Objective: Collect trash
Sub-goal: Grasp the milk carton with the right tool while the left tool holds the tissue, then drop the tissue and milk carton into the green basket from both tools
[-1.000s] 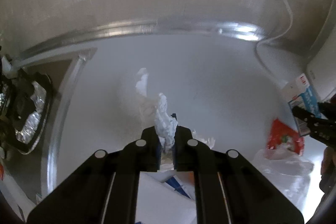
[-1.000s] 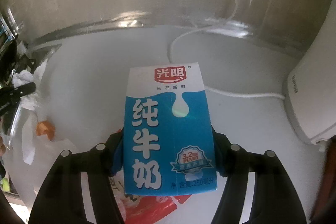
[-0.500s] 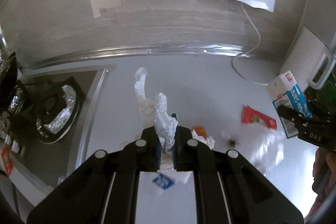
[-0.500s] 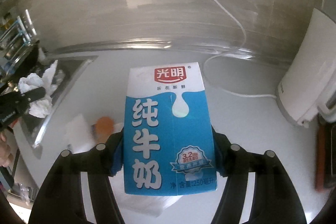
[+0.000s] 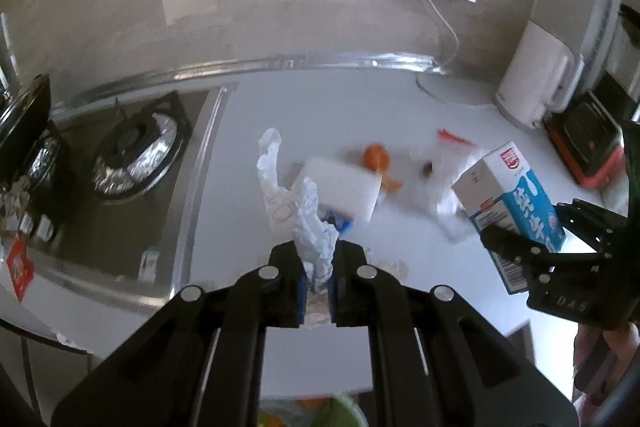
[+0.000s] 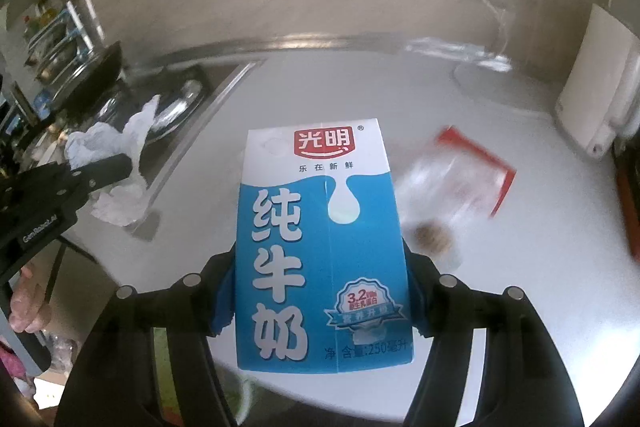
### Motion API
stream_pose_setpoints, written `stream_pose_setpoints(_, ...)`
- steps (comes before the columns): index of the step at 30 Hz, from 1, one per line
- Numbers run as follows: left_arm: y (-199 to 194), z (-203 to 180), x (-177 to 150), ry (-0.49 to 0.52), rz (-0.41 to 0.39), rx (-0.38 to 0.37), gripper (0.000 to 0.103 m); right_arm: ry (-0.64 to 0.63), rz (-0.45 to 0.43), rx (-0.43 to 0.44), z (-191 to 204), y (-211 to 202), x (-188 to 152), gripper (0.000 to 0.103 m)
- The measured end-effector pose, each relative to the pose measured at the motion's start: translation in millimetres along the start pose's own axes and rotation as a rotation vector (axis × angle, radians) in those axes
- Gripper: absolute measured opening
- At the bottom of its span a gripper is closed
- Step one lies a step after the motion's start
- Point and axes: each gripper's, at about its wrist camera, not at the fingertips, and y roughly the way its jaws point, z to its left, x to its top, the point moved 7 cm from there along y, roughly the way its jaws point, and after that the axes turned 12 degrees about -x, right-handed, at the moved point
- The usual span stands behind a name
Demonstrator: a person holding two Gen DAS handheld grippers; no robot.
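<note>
My left gripper is shut on a crumpled white tissue and holds it above the front edge of the white counter. My right gripper is shut on a blue and white milk carton, held upright in the air. The carton also shows in the left wrist view, and the tissue in the right wrist view. On the counter lie a white box, an orange peel, a clear plastic bag and a red wrapper.
A gas stove with foil-lined burners is set into the counter at the left. A white appliance with a cord stands at the back right, a red and black device beside it. Something green shows below the counter edge.
Both grippers have pulled back and up from the counter with their loads. More of the counter, the stove and the remaining trash has come into view.
</note>
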Motion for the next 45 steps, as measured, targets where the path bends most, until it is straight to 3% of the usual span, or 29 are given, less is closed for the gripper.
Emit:
stream_pose_setpoints(8,-42,22,-85,0.054,0.05,-0.027,0.007,0.024,0.087,0.04,76,-20,-83,0.066)
stream_pose_setpoints(15,-54,41,-157,0.087,0.117,-0.061,0.007,0.052,0.161,0.065,129,-25,-141,0.066)
stream_pose_setpoints(20,-53,50,-196,0.1,0.163,-0.08,0.007,0.027,0.189,0.047,151,-28,-165,0.066)
stream_pose_setpoints(28,-43,53,-229,0.097,0.219,-0.12,0.008,0.028,0.191,0.001,157,-34,-173,0.066)
stream_pose_setpoints(30,-38,51,-239,0.107,0.244,-0.129,0.011,0.031,0.199,-0.009,155,-35,-177,0.066)
stream_pose_setpoints(32,-34,51,-249,0.109,0.273,-0.13,0.033,0.03,0.206,-0.017,155,-35,-179,0.066)
stream_pose_setpoints(34,-33,51,-254,0.104,0.281,-0.131,0.047,0.028,0.211,-0.025,154,-35,-181,0.066)
stream_pose_setpoints(38,-34,51,-258,0.101,0.283,-0.13,0.059,0.018,0.219,-0.033,154,-34,-181,0.066)
stream_pose_setpoints(45,-37,55,-253,0.082,0.267,-0.111,0.063,-0.009,0.221,-0.029,158,-34,-177,0.066)
